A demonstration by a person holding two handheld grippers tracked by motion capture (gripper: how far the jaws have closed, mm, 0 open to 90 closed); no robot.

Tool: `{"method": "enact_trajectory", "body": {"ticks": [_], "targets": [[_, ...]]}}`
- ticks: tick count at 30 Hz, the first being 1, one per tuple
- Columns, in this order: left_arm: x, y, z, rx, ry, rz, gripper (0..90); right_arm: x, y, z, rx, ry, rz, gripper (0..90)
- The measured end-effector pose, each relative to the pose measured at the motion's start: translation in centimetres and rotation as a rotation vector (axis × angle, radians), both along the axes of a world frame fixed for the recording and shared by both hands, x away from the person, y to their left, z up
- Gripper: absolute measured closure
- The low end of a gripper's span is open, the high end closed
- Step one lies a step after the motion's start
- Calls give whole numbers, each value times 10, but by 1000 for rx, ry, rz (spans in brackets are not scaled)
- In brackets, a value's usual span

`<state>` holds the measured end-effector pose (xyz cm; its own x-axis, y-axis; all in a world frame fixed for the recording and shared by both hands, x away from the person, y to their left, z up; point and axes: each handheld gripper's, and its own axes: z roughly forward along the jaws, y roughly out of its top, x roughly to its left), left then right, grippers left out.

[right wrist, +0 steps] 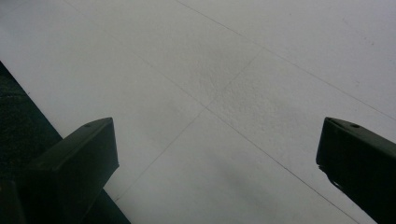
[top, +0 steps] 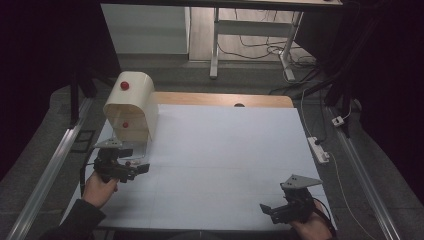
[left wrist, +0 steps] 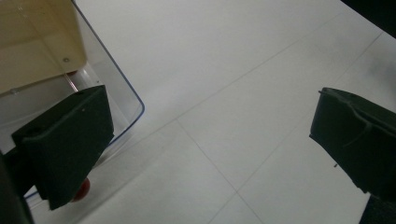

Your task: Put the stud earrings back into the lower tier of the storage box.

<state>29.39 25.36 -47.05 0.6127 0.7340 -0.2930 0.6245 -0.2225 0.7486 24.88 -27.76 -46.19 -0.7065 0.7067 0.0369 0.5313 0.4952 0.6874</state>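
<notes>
Broadly, the white table (top: 215,160) lies bare before me, and at its far left stands the cream bread box (top: 131,106) with its clear lid (left wrist: 119,93) swung down onto the tabletop, a small red knob (left wrist: 81,190) at the lid's front edge. My left gripper (top: 136,169) hovers just beside that lid with its jaws spread wide and holding nothing, and my right gripper (top: 270,210) waits well apart near the table's front edge, likewise spread and empty. If I close carelessly, my jaw could slip off the little knob or nudge the thin lid, jolting the light box sideways.

black fingers (left wrist: 70,140), grey plates, dark sleeve (top: 75,222)
</notes>
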Motion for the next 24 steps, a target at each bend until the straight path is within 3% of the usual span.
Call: {"method": "enact_trajectory", "body": {"ticks": [24], "targets": [[-31, 2, 4, 0, -31, -23, 0, 0, 2, 0, -12, 1, 4, 0]]}}
